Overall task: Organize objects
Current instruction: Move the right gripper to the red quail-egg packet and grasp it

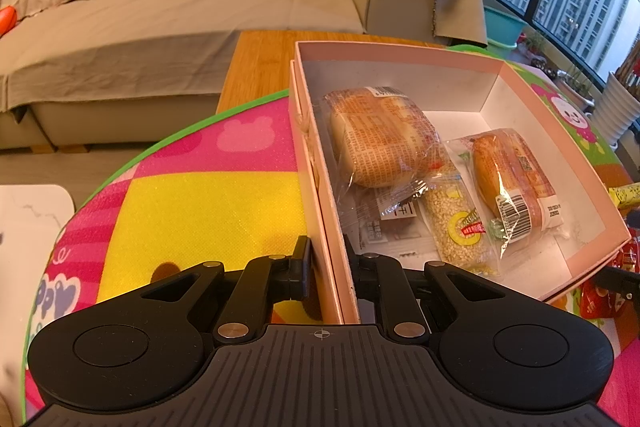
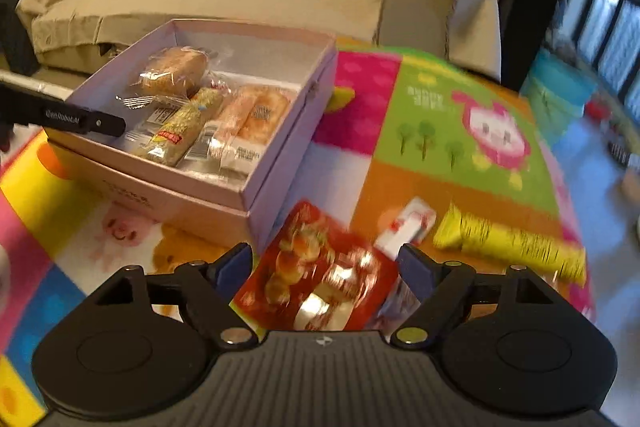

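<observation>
Two tools | left tool [image 1: 328, 263] pinching box [image 1: 400, 53] wall | right tool [image 2: 324, 269] spread around red packet [image 2: 320, 283]

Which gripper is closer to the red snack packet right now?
Right. The right gripper straddles the red snack packet, jaws open; the left gripper is clamped on the pink box's wall.

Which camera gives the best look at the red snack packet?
The right wrist view: the red snack packet lies whole between the open right gripper, though blurred. The left wrist view shows only a red sliver past the pink box.
</observation>
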